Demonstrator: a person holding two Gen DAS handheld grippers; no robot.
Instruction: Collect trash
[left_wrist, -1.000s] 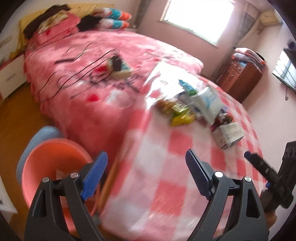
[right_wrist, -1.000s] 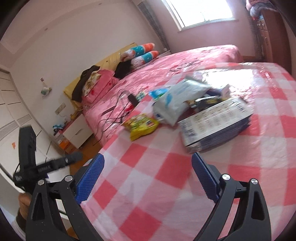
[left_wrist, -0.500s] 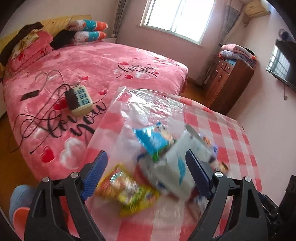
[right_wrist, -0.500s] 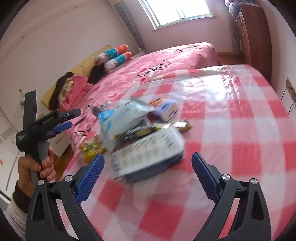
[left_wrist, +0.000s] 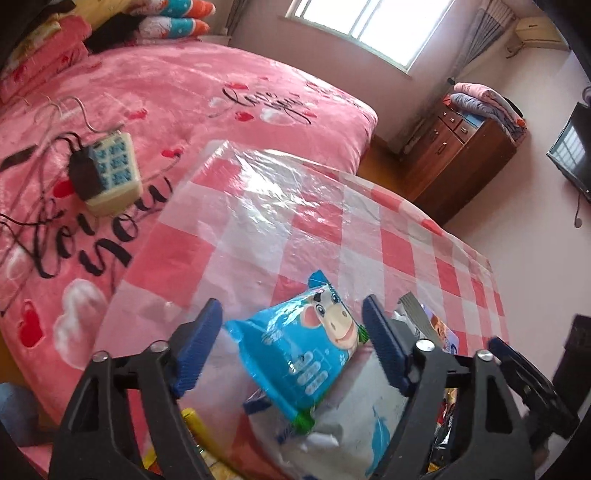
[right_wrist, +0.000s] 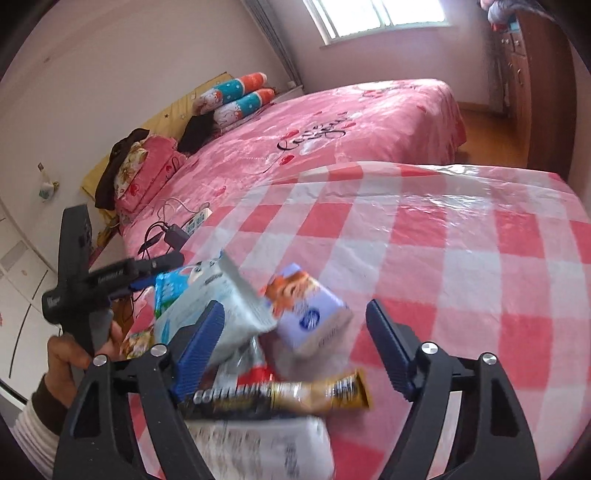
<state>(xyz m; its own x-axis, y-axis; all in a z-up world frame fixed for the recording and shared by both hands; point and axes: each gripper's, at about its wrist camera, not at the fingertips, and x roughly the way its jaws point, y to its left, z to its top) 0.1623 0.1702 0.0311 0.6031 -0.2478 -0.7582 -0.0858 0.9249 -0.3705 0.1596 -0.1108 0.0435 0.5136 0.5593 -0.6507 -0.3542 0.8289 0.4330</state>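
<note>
A: Blue, ribbed pads on both tongs, and both pairs are closing. The left gripper (left_wrist: 293, 338) has the blue cow-print packet (left_wrist: 306, 354) between its jaws; the far pad sits just at the packet's edge, the near pad is clear of it, so nothing is gripped yet.

B: And the right gripper (right_wrist: 295, 343)?

A: Its jaws are closing too, and not pressing on anything. The small lilac carton (right_wrist: 310, 314) lies between them, nearer the inner pad, with the gold-and-black wrapper (right_wrist: 288, 397) across the gap just below it and a white pouch (right_wrist: 218, 317) against the inner finger.

B: How should the left one finish the pinch?

A: I'd judge it best to centre the packet first, then close across its narrow width. The film looks slick and puffy, so a bite at the edge could slip.

B: Which way does the packet run?

A: Its long axis goes diagonally, from low and close to the tongs up and away toward the far pad, cow's face at the far end. It rests tilted on a white bag (left_wrist: 354, 421) beneath it, not flat on the checked tablecloth (left_wrist: 280, 229).

B: Beyond the tongs?

A: Bare cloth ahead, then the pink bed (left_wrist: 207, 85) well apart, with a power strip (left_wrist: 110, 173) lying on it.
</note>
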